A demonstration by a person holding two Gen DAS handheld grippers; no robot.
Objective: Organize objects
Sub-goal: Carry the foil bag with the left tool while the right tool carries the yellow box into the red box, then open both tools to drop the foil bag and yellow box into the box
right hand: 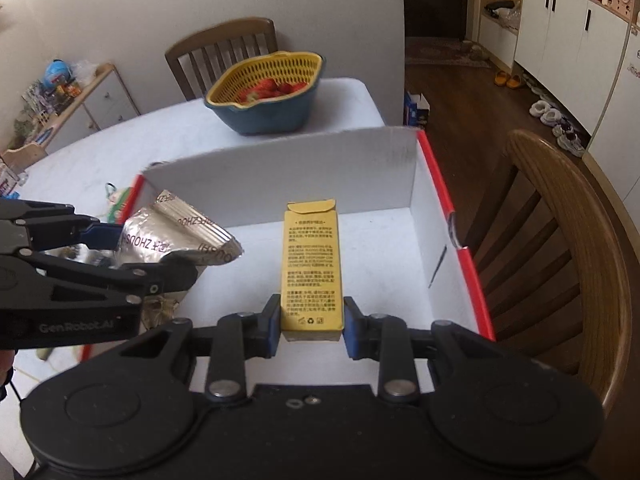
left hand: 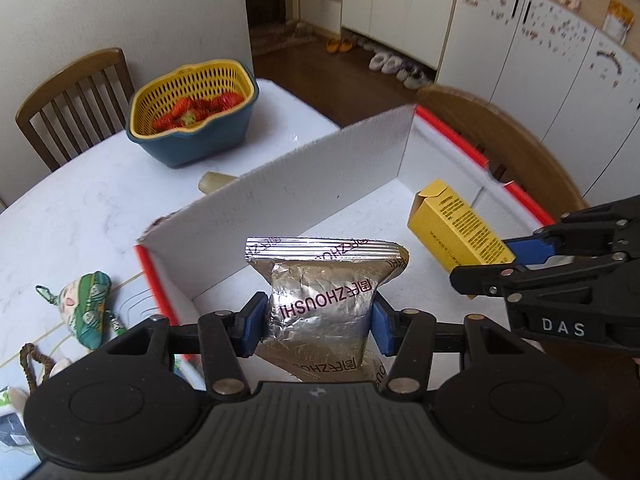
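My left gripper (left hand: 318, 322) is shut on a silver foil pouch (left hand: 320, 280) and holds it over the near left part of a white cardboard box (left hand: 304, 184) with red edges. My right gripper (right hand: 311, 322) is shut on the end of a yellow carton (right hand: 311, 264) and holds it over the box's floor (right hand: 384, 256) at the right. In the left wrist view the carton (left hand: 456, 232) and the right gripper (left hand: 492, 260) show at the right. In the right wrist view the pouch (right hand: 176, 236) and the left gripper (right hand: 112, 252) show at the left.
A yellow colander of strawberries in a blue bowl (left hand: 192, 116) stands on the white table (left hand: 80, 208) behind the box. A small green plush charm (left hand: 86, 308) lies left of the box. Wooden chairs (right hand: 560, 248) stand at the table's right and far side.
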